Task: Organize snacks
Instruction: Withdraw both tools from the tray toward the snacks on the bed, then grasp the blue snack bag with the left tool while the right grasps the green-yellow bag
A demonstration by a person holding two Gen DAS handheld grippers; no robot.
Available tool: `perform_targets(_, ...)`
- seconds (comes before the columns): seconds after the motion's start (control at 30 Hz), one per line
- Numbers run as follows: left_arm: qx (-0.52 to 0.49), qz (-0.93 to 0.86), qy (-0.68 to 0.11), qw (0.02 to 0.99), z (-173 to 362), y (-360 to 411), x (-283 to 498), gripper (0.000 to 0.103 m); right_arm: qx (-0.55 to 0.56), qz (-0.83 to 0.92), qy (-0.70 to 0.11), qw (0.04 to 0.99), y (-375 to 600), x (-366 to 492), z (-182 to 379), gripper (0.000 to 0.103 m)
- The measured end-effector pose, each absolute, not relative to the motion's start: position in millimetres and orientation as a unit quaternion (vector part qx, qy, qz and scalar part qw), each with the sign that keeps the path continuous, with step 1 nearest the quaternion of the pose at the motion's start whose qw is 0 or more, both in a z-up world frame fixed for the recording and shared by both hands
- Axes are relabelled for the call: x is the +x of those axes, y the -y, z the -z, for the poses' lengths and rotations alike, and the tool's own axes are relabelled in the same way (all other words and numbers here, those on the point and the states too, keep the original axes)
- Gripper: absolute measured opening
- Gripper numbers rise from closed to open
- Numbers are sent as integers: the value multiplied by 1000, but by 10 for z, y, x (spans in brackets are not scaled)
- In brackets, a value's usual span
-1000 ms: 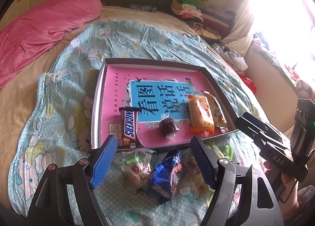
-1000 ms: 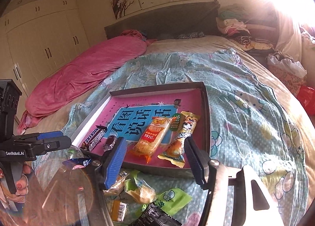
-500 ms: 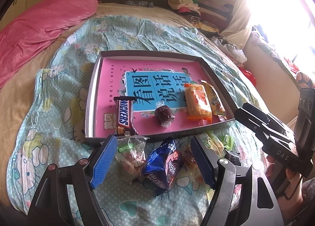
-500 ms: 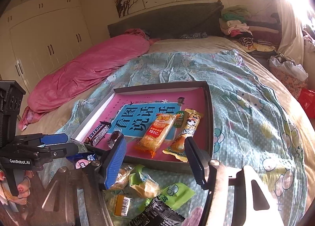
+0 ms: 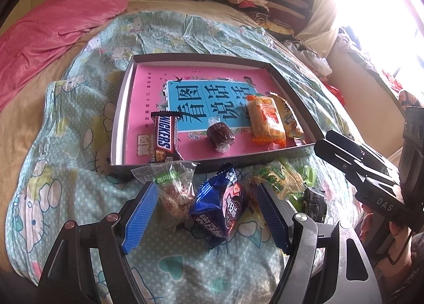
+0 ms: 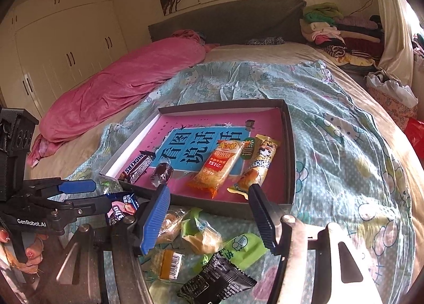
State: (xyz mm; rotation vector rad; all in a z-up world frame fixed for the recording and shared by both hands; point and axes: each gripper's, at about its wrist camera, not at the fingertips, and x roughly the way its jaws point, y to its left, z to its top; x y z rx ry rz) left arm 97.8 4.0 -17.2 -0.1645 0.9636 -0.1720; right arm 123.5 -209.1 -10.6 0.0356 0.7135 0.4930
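"SNICKERS" on the chocolate bar; "GenRobot.AI", apparently, on the left gripper.

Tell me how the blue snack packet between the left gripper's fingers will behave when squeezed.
The blue packet looks puffed with air, so it will likely give and crinkle before firming. Its glossy film may slip on the left gripper. It is probably light, and lies on a soft bedsheet.

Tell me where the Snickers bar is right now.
The Snickers bar lies inside the box at its near-left corner in the left wrist view, left of the dark wrapped candy.
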Motion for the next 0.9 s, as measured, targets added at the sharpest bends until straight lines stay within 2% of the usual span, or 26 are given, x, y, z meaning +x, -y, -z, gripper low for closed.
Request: perform_targets(0.9, -93, 98, -500, 855, 385, -4, 816, 78, 1, -231, -380, 896, 2077, 1165, 201, 61)
